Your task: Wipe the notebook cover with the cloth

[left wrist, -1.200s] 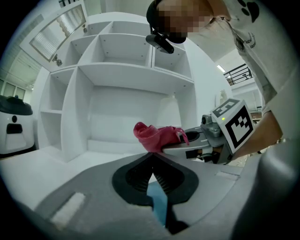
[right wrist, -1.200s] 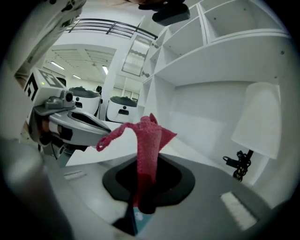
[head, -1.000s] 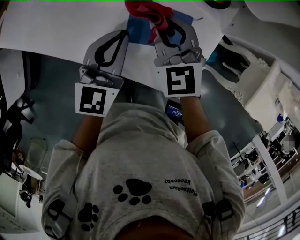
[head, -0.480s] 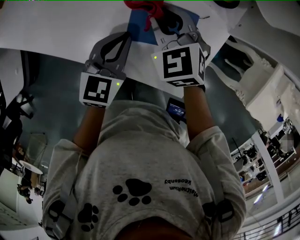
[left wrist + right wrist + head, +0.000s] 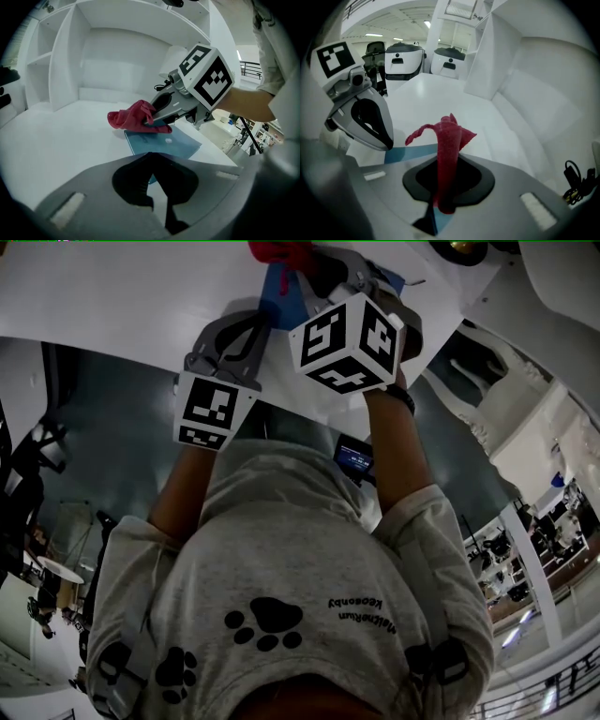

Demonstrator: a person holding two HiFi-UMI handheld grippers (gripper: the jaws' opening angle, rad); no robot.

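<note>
Pinching a crumpled red cloth (image 5: 450, 133) tight in the right gripper (image 5: 446, 157), jaws clamped on it, w/ loose folds poking out past the tips. Tilted nose-down, marker cube uppermost. Resting that cloth on the far edge of a thin, flat blue notebook (image 5: 164, 144), part on the cover, part on the white tabletop (image 5: 56, 140) just beyond. Lying flat nr the table's front edge, close in to the person's grey paw-print T-shirt (image 5: 281, 615); 1 small white speck (image 5: 168, 140) on the cover nr the cloth. Holding the left gripper (image 5: 149, 154) fully closed on nothing, tips together, low over the notebook's near corner; can't tell whether touching the cover. Set just beside the right gripper, approx parallel, both pointing away from the body. Backed by a white open shelf unit (image 5: 117, 56) at the rear of the tabletop. Off past the table's side, in the right gripper view, 2 white rounded machines (image 5: 404, 63) in the bkgd.
</note>
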